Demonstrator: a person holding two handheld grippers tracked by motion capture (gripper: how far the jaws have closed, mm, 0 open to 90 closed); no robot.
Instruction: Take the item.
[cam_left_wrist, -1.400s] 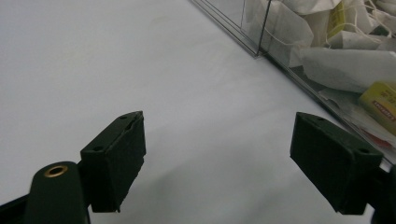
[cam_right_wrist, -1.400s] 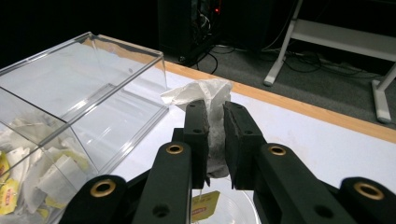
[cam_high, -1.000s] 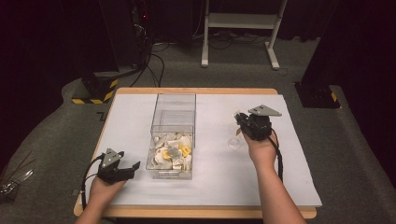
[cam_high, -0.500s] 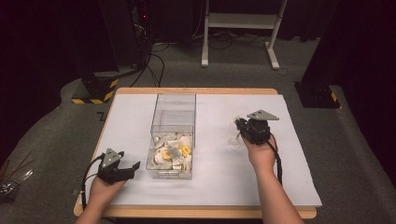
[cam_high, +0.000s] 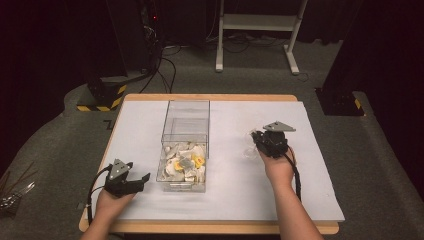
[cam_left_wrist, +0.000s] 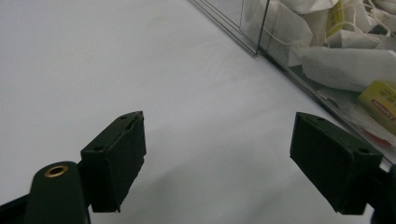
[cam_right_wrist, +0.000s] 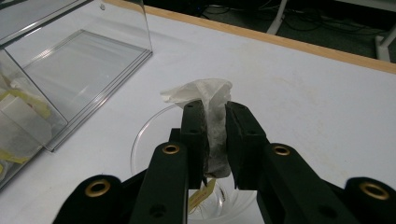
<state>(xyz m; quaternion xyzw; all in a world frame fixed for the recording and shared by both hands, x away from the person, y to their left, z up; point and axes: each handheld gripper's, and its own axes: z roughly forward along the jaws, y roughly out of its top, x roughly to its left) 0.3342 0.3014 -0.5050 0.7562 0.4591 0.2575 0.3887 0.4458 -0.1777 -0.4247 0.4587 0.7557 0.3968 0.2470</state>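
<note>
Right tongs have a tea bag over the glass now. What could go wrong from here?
1. The right tongs pinch the tea bag above the clear glass; released off-centre, it may land on the table.
2. Its tag dangles by the rim and might snag.
3. Lowering too far could tip the glass.

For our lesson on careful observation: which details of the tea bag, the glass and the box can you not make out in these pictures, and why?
- Tea bag, right gripper view: its lower part is hidden between the right gripper jaws clamped on it.
- Glass, right gripper view: the gripper covers most of it; high view: too small.
- Print on the yellow tag, left gripper view: blurred and cut off by the edge.
- Clear box, high view: its tea bags cannot be counted.
</note>
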